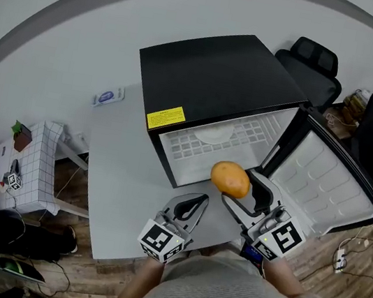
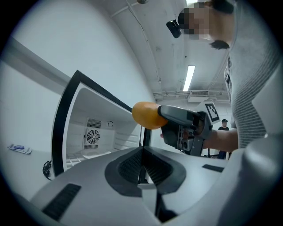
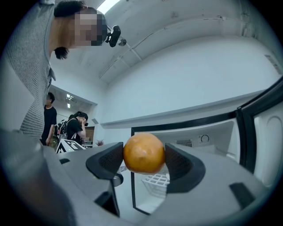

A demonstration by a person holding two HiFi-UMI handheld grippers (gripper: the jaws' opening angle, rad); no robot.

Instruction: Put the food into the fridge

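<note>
Left gripper [image 1: 189, 207] over grey table [image 1: 113, 182], near front edge; jaws pressed together, nothing between them. At its 2 o'clock, orange fruit [image 1: 230, 178] held in air just before mouth of open black fridge [image 1: 219, 79]; wire shelf [image 1: 224, 143] at fruit's 12 o'clock. Fruit near round, slightly longer along 9–3 line in head view; which end points where, cannot tell. Right gripper [image 1: 241, 193] clamps fruit, one pad each side. Fridge door [image 1: 330, 177] stands wide open at fruit's 3 o'clock.

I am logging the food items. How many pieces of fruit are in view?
1: an orange fruit clamped in the right hand-held gripper, before the open fridge. Others may hide inside.
</note>
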